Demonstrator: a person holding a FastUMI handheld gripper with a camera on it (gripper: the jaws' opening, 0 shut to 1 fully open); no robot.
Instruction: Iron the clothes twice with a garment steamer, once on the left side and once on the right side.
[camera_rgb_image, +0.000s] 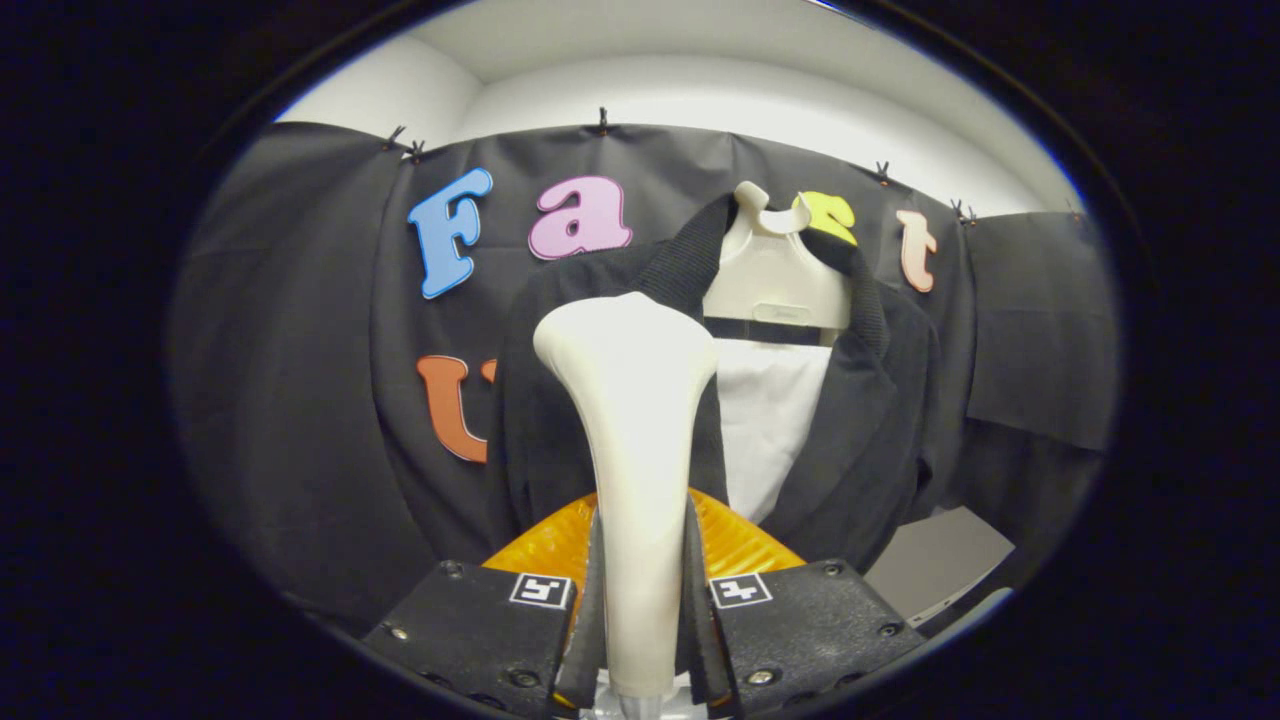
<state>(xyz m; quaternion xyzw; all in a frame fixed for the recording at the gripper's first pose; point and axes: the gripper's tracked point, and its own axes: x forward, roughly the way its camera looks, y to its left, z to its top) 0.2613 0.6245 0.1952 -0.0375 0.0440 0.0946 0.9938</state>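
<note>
the steamer head (630, 400) was clamped by the gripper (640, 600) at its handle, raised to the jacket (860, 420) for steaming its left panel.

Recording booth: black cloth wall (300, 400).

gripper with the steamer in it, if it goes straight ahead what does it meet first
Probably the dark jacket on the white hanger. The gripper is shut on the steamer, whose head sits before the jacket's left front panel; the gap between them is unclear.
</note>
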